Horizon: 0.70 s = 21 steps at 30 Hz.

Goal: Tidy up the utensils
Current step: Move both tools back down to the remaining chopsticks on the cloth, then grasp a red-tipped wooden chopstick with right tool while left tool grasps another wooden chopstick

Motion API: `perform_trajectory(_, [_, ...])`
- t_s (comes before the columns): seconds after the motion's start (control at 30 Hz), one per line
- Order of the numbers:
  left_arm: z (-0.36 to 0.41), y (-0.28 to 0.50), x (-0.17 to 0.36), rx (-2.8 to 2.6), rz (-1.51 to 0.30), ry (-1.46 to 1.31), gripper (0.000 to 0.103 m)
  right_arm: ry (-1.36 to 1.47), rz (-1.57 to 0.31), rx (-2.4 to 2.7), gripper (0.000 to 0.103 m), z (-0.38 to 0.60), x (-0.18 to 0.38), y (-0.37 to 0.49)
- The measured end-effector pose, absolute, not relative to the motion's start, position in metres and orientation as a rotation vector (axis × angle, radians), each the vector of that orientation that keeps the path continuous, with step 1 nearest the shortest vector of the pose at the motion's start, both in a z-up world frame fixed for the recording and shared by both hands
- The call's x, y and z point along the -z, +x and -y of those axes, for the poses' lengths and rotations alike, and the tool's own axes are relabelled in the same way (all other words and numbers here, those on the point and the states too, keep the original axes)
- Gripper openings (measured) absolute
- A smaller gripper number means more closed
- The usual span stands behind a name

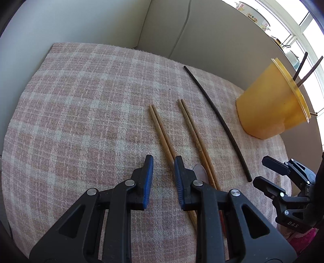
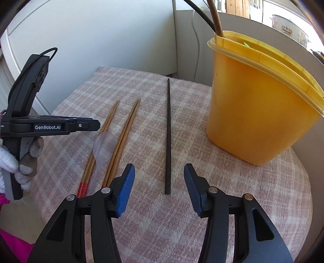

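Two pairs of wooden chopsticks lie on the checked cloth: the left pair (image 1: pixel 160 129) (image 2: pixel 105 131) and the right pair (image 1: pixel 194 131) (image 2: pixel 125 133). A translucent spoon (image 2: pixel 103 149) (image 1: pixel 199 173) lies between them. One black chopstick (image 1: pixel 218 121) (image 2: pixel 168 131) lies to their right. A yellow tub (image 1: pixel 271 103) (image 2: pixel 257 101) holds several utensils. My left gripper (image 1: pixel 163 159) (image 2: pixel 97 124) is open and empty above the left pair's near end. My right gripper (image 2: pixel 159 170) (image 1: pixel 261 170) is open and empty, its jaws either side of the black chopstick's near end.
The checked pink cloth (image 1: pixel 81 121) (image 2: pixel 202 212) covers a small table with edges close on all sides. A white wall (image 2: pixel 101 40) and a grey panel (image 1: pixel 202 30) stand behind. A flowered pot (image 1: pixel 255 16) sits on the window sill at the back right.
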State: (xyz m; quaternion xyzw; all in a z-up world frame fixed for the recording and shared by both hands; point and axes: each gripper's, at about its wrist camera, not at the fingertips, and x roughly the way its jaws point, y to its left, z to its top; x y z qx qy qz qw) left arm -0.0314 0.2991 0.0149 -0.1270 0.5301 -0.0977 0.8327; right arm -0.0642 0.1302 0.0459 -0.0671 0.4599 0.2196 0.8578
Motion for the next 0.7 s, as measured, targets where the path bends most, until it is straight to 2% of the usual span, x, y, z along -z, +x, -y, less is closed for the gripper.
perform_trajectory(0.7, [-0.281,0.004,-0.006,0.22,-1.157,-0.204,0.018,-0.147,-0.987,-0.502,0.043,-0.149,-0.042,-0.06])
